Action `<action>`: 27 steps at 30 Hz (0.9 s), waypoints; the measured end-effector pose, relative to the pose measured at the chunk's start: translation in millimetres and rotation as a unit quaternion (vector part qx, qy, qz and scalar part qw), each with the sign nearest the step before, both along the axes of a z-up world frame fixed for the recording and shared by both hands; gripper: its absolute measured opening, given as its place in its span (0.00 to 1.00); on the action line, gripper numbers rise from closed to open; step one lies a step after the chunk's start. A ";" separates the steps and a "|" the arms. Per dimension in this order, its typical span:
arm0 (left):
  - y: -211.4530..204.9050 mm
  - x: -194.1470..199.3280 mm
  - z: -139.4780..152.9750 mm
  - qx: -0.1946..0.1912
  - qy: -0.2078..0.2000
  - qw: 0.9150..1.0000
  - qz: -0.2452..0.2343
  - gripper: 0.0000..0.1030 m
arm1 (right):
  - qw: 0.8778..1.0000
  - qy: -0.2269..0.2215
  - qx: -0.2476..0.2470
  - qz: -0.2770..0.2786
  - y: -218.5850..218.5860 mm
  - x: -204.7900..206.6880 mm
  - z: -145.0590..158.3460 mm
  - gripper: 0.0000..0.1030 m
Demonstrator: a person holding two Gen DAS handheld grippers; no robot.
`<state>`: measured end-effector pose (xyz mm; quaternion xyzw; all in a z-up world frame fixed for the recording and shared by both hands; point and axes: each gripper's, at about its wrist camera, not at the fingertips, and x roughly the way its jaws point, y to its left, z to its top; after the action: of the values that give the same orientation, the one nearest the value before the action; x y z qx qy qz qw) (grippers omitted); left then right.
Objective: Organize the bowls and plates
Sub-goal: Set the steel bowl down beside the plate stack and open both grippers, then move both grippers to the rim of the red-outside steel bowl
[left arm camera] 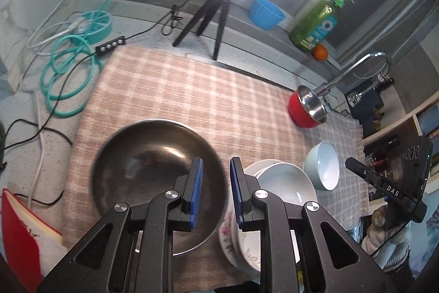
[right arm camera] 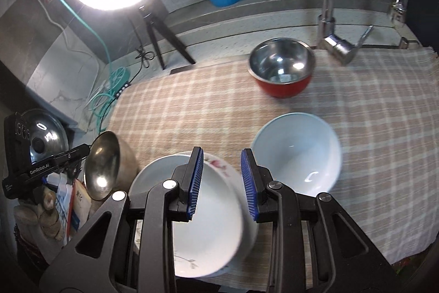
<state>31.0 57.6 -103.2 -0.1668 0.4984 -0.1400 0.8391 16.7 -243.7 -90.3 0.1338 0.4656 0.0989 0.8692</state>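
The left gripper (left arm camera: 215, 169) points steeply down, its two blue-padded fingers (left arm camera: 195, 183) standing parallel with a narrow gap and nothing between them. The right gripper (right arm camera: 221, 169) is angled down the same way, its blue pads (right arm camera: 248, 183) set a little wider apart, also gripping nothing. Each shows as a black body at the side of the other's view.

A pink-and-cream checked cloth (right arm camera: 219, 100) is seen; a grey check (left arm camera: 345, 155) adjoins it. Steel bowl (left arm camera: 156, 172) dull silver; small bowl (right arm camera: 282, 70) red outside, steel within. Plates (right arm camera: 203, 210) white, one rose-patterned. Pale blue bowl (right arm camera: 296, 153). Tongs' pads (left arm camera: 196, 188) blue.
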 end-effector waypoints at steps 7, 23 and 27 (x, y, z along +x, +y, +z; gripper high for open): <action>-41.5 13.3 -1.3 0.001 0.000 1.000 -0.030 0.18 | 0.999 -0.012 -0.023 -0.029 -43.1 5.0 1.9 0.28; -148.7 78.9 -1.8 -0.007 -0.010 0.997 -0.082 0.18 | 0.999 0.002 0.018 -0.050 -120.8 66.9 -15.7 0.29; -171.0 105.0 -13.9 -0.007 0.006 0.996 -0.088 0.18 | 0.999 0.005 0.010 -0.041 -124.7 85.4 -25.6 0.29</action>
<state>136.1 -113.4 -117.1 -0.1288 0.5151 -0.2162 0.8193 102.1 -368.4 -115.9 0.1624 0.4631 0.0673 0.8687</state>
